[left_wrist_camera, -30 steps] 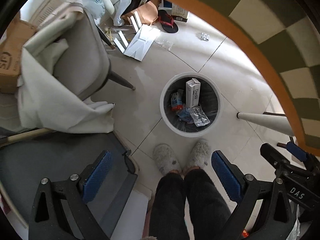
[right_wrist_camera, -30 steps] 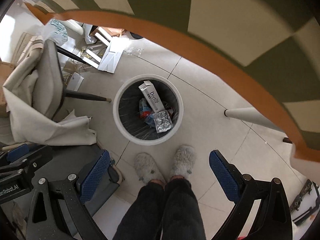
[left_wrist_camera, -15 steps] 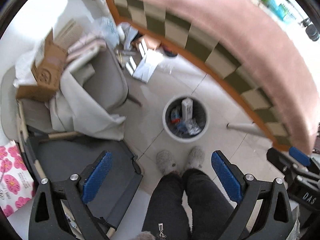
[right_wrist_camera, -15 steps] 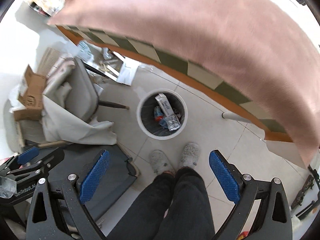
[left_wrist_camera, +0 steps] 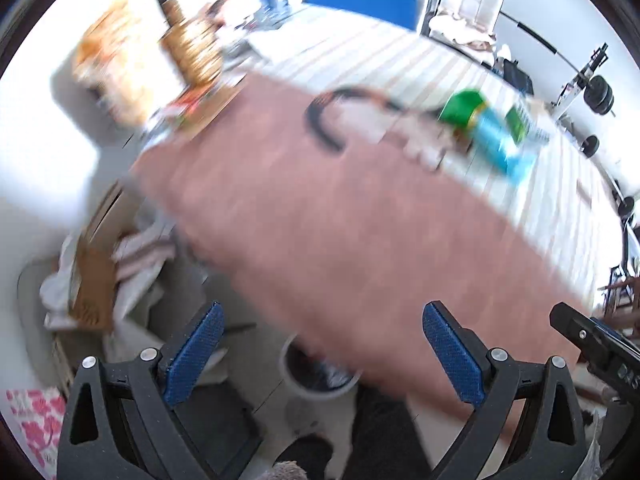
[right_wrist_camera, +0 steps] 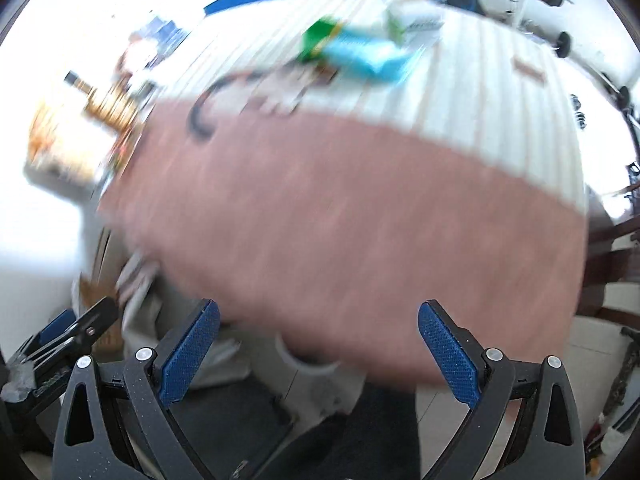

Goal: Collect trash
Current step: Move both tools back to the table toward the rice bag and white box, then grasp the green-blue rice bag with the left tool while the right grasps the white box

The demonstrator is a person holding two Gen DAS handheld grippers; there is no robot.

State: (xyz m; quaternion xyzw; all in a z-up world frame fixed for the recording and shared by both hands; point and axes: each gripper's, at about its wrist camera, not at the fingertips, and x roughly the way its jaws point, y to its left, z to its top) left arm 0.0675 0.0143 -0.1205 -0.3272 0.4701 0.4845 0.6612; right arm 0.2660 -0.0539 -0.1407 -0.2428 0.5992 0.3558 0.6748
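Note:
Both views are blurred by motion. My left gripper is open and empty, above the near edge of a table with a pink and white striped cloth. My right gripper is open and empty too. On the table lie a green and light-blue packet, also in the right wrist view, a black curved cord and small blurred scraps. The white trash bin on the floor is partly hidden under the table edge; it also shows in the right wrist view.
Bottles and boxes stand at the table's far left. A chair with white cloth and a cardboard box is at the left. The person's dark legs are below. The other gripper shows at the right.
Both grippers rose from over the trash bin on the floor up past the table edge. The tabletop and its items came into view; the bin slipped mostly under the table edge.

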